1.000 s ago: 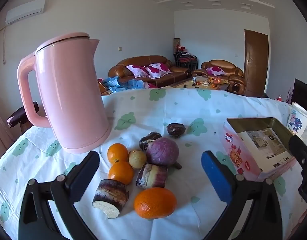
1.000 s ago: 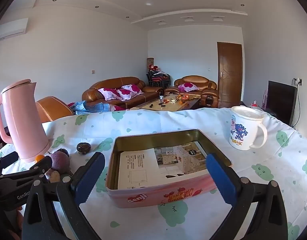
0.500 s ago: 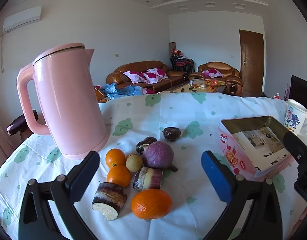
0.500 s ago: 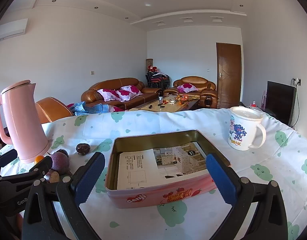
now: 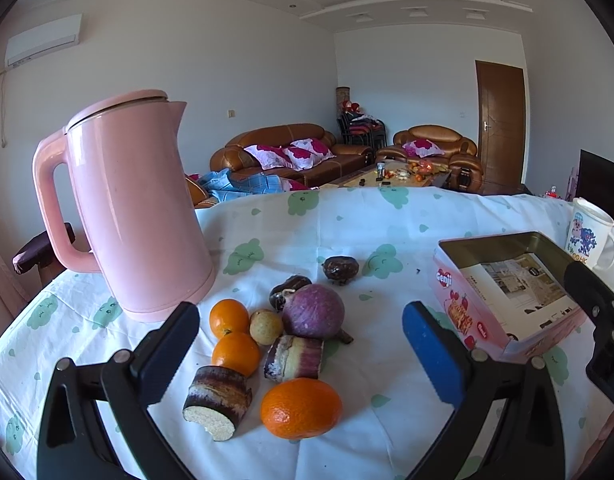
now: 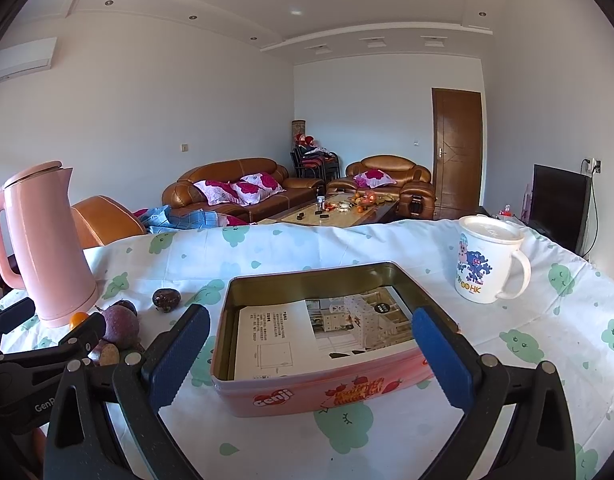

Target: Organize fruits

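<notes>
The fruits sit in a cluster at lower centre of my left view: a big orange (image 5: 301, 408) nearest me, two smaller oranges (image 5: 235, 352), two cane pieces (image 5: 218, 402), a purple fruit (image 5: 313, 311). Over the last second they have slid slightly lower and closer in frame, so my left gripper (image 5: 299, 348) seems to be easing toward them; I judge no fruit moved yet. It gapes wide and empty. My right gripper (image 6: 307, 356), equally wide and empty, hovers over the tin (image 6: 327, 384) at lower centre, which holds only a leaflet (image 6: 307, 336). The kettle (image 5: 135, 208) stands upper left on the surface (image 5: 387, 232). From the right view, most fruit hides behind my left gripper.
</notes>
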